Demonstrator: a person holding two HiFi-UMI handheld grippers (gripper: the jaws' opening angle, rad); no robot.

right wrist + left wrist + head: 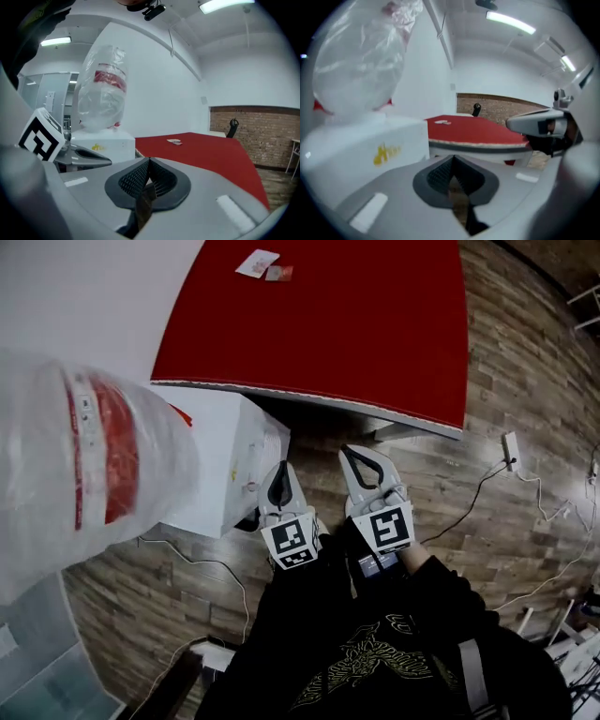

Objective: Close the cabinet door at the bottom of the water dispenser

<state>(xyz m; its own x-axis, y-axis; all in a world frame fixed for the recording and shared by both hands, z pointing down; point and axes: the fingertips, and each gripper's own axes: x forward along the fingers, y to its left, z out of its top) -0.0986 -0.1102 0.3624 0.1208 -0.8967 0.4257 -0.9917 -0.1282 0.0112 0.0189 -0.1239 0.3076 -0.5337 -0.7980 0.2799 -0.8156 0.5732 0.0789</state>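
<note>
The white water dispenser stands at the left, seen from above, with a plastic-wrapped bottle on top. Its front face looks flat and flush; the bottom cabinet door itself cannot be made out from this angle. My left gripper hangs shut just in front of that face, holding nothing. My right gripper is beside it, shut and empty too. In the left gripper view the shut left gripper points past the dispenser. The right gripper faces the dispenser and the bottle.
A red table with small cards stands just beyond the dispenser. Cables and a power strip lie on the wooden floor at the right. The person's dark sleeves and torso fill the bottom of the head view.
</note>
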